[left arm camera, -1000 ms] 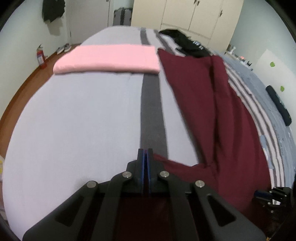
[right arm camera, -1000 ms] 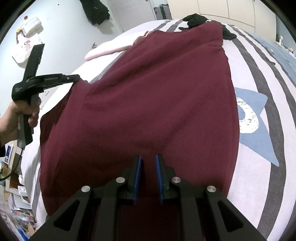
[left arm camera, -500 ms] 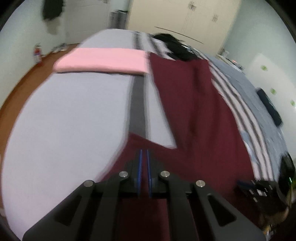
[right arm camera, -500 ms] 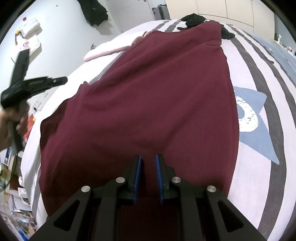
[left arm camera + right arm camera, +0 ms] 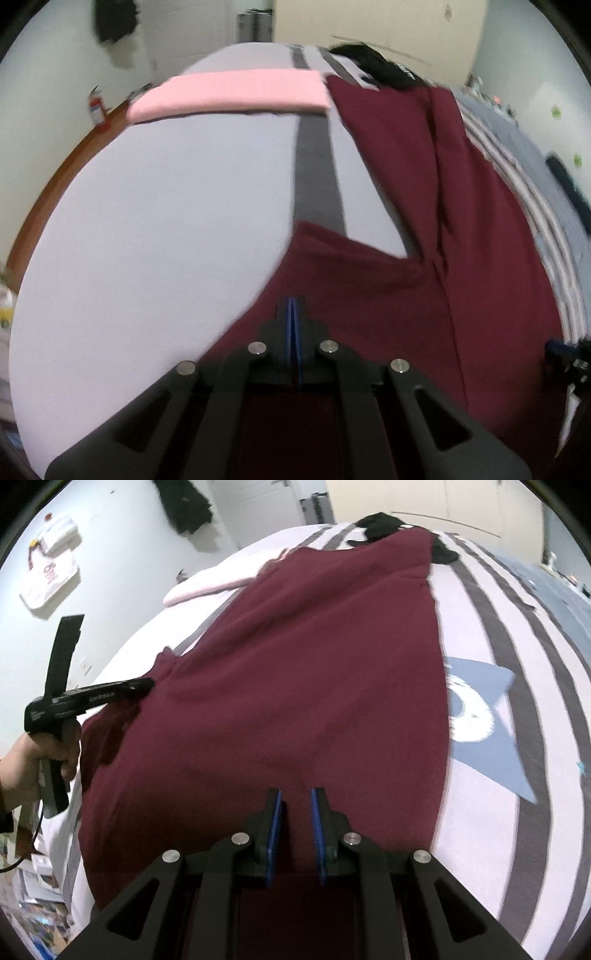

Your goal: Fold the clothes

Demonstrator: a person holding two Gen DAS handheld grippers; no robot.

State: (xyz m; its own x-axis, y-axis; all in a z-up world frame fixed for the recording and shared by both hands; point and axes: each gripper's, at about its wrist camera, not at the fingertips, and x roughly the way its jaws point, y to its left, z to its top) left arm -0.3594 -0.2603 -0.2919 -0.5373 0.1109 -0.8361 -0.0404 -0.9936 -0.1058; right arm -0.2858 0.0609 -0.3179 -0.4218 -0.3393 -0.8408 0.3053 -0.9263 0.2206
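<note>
Left gripper [image 5: 293,314] pinches the maroon garment [image 5: 295,672] edge on the bed [image 5: 147,221], right gripper [image 5: 295,812] narrowly parted, probably gripping the hem; mid-fold, next carry the edge across.

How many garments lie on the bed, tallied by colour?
Maroon: 1, the maroon garment spread down the bed.
Pink: 1, the pink garment, folded, at the far left.
Black: 1, the black garment bunched at the far end; it may be more than one piece, too blurred to tell.
Total: 3
</note>
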